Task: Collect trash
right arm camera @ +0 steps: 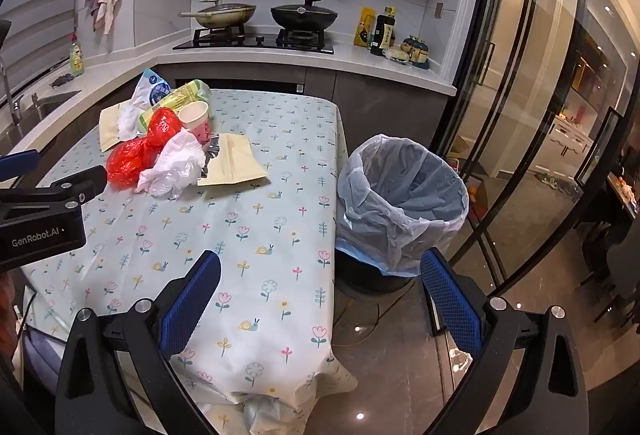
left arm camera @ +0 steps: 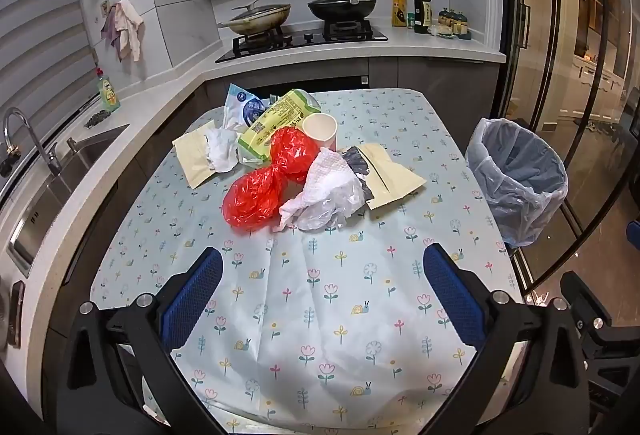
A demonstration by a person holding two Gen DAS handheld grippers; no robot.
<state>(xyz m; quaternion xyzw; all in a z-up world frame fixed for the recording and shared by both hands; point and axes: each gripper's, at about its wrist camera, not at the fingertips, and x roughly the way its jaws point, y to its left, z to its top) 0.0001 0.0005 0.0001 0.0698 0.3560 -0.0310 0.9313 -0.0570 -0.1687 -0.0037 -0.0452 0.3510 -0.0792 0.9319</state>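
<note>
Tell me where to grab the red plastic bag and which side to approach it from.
Grip the red plastic bag at its pinched waist, the narrow twist between its two puffed lobes. Come down from the near left side, where the tablecloth lies bare; white crumpled paper crowds its right. The left claw is open and nearest.

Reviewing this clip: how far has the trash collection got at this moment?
Done: nothing visible; the lined trash bin beside the table looks empty. In hand: nothing; the left gripper and right gripper are open, holding nothing. Left: the whole pile, including the red plastic bag, crumpled tissue, paper cup, green wrapper and beige pouches.
</note>
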